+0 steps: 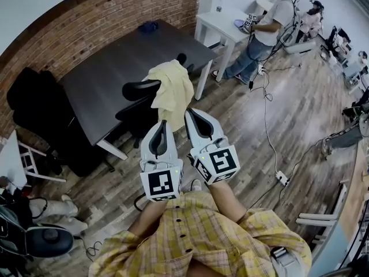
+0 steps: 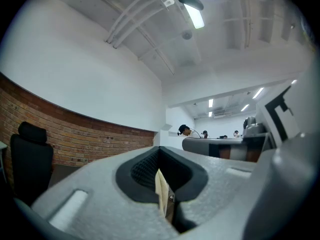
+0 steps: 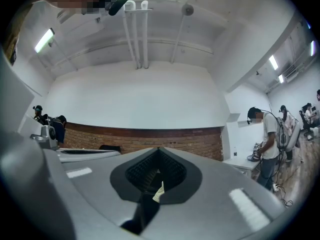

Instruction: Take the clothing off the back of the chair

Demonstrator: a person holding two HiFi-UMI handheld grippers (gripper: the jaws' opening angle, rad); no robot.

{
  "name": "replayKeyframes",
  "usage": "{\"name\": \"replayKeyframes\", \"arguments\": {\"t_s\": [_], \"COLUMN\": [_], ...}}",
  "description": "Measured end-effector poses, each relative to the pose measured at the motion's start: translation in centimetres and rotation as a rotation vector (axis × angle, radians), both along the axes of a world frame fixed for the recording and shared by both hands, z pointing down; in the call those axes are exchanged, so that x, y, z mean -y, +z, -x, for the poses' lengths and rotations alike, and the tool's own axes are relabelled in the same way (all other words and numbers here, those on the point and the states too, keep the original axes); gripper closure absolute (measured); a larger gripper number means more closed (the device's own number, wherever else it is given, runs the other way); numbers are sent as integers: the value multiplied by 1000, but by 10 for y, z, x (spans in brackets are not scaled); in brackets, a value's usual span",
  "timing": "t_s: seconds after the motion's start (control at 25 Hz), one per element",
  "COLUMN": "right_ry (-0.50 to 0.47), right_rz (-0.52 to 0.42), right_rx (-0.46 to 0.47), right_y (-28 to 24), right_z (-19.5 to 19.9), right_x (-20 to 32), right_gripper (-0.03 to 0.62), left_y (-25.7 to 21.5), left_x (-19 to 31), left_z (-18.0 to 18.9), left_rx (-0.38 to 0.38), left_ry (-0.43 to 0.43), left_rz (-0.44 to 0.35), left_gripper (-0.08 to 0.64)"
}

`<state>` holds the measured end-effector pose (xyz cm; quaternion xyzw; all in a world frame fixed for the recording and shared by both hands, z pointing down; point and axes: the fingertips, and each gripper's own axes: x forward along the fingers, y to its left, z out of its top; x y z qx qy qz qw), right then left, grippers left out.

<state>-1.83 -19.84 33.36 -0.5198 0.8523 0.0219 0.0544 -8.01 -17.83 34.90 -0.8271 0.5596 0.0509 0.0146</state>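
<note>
Brick-walled room: clothing [image 1: 171,88] drapes chair [image 1: 137,109]; left gripper [image 1: 163,124] and right gripper [image 1: 191,113] closed.

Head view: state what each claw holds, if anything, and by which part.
The left claw and the right claw each seem shut on the yellow shirt, pinching its lower edge while it drapes the chair.

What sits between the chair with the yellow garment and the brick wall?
A dark grey table, seen in the head view; the chair stands at its near edge.
</note>
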Motion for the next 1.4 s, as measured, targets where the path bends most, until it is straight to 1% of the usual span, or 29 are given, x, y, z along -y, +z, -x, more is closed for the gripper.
{"name": "replayKeyframes", "arguments": {"t_s": [0.12, 0.36, 0.6, 0.84, 0.88, 0.92, 1.0, 1.12, 1.4], "right_ry": [-10, -58, -98, -122, -137, -155, -181, -194, -202], "right_rz": [6, 18, 14, 37, 44, 53, 61, 66, 107], "right_rx": [3, -5, -12, -11, -11, -11, -15, -32, -52], "right_y": [0, 5, 4, 14, 15, 16, 17, 19, 33], "right_z": [-8, -18, -22, -25, -24, -22, -19, -15, -8], "right_x": [13, 41, 62, 84, 88, 93, 103, 120, 152], "right_gripper": [592, 592, 592, 597, 589, 554, 537, 484, 413], "left_y": [1, 4, 8, 12, 12, 13, 14, 17, 21], "left_x": [8, 26, 43, 55, 57, 59, 62, 66, 70], "left_z": [-6, -17, -25, -33, -33, -33, -34, -31, -28], "left_rx": [6, 14, 18, 26, 27, 28, 27, 30, 37], "left_ry": [-23, -59, -91, -114, -119, -122, -127, -138, -153], "left_rz": [4, 6, 6, 13, 15, 17, 18, 20, 19], "left_gripper": [563, 563, 563, 563, 563, 563, 563, 563, 563]}}
